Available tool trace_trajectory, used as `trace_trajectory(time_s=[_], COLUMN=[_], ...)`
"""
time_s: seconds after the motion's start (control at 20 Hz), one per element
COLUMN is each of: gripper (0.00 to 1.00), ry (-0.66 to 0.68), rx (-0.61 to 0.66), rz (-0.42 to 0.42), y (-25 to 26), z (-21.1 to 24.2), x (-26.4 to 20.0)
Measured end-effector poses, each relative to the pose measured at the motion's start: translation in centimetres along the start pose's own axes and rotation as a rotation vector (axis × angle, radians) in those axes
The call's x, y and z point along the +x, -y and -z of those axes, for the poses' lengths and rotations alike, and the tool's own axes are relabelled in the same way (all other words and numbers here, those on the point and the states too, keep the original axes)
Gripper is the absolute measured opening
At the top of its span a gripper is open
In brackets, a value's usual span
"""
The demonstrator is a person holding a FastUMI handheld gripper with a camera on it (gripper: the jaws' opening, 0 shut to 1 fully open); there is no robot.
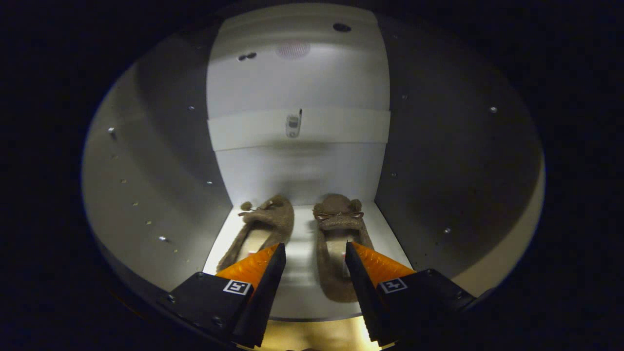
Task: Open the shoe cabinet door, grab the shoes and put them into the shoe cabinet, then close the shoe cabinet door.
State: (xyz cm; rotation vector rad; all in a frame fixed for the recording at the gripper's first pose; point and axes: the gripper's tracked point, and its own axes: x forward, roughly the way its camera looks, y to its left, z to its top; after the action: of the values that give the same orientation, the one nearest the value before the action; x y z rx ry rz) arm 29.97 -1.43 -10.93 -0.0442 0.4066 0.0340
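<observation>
While both shoes are lying on the cabinet [146,161] floor, the gripper [312,251] is being held at the opening with its fingers apart and nothing between them. In the gripper view, the left shoe [265,226] is being seen just ahead of the left finger, toe toward the back wall [297,83], its heel partly covered by that fingertip. The right shoe [339,243] is lying beside it, a bare strip of floor between the two, and its heel is reaching back past the right fingertip toward the front edge. Whether that finger is touching the shoe cannot be told. A small fitting [293,126] is showing on a rail [341,127] across the back wall, well beyond the shoes.

The placing step is judged to be done, with only the withdrawal and the closing of the door being left. Trouble is being invited chiefly by the right shoe: if the fingers are pulled out low, its heel could be snagged and dragged toward the edge, and a heel left overhanging could be caught by the door. The door itself is being hidden, so its position cannot be judged.
</observation>
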Motion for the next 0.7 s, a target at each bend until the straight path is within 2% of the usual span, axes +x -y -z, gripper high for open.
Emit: trace_trajectory(time_s=[0.05,0.25,0.7], gripper=[0.81,0.99,0.99], ry=[0.016,0.104,0.356], rx=[0.007,-0.001,-0.033], rz=[-0.009,-0.050,-0.125], y=[-0.3,-1.9,-2.7], z=[0.0,-0.2,-0.1], x=[-1.7,-8.1,-25.1])
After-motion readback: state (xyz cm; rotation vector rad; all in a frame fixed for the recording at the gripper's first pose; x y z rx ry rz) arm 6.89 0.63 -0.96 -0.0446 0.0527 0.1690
